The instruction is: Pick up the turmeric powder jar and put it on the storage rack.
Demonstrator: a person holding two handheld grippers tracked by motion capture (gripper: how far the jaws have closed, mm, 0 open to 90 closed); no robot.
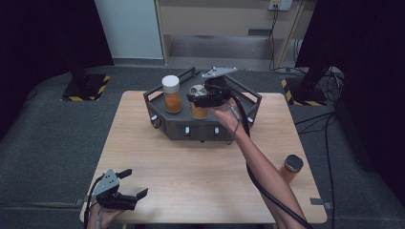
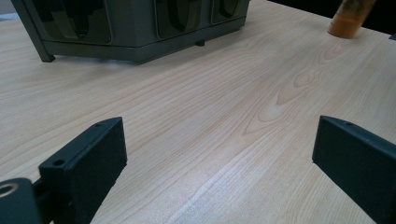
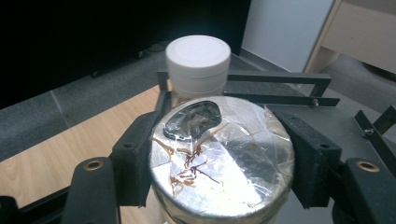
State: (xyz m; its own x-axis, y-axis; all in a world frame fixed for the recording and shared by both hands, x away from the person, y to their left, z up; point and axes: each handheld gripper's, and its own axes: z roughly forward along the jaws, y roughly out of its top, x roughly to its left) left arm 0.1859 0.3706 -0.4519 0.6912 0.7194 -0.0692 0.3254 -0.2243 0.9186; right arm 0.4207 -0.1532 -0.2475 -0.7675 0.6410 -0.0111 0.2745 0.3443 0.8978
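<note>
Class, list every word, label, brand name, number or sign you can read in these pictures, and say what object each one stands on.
No readable text anywhere.
White-capped jar of orange powder: no label to be seen.
Foil-sealed jar in the right hand-held gripper: brown streaks on the foil, no letters.
Dark-lidded orange jar on the light wooden table: no writing to be seen.
Dark grey metal tray rack: no markings.
Yellow-and-black hazard stripes on the floor stand: a warning pattern, no words.

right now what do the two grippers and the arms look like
Both are black two-jaw tools. The left gripper carries a grey three-cornered plate, and its own view shows flat rectangular black pads with small screw holes. The right gripper has the same grey plate and trails a thick black cable along the forearm. Its jaw arms bear brass-coloured eyelets. Both forearms are bare, with no sleeves.
</note>
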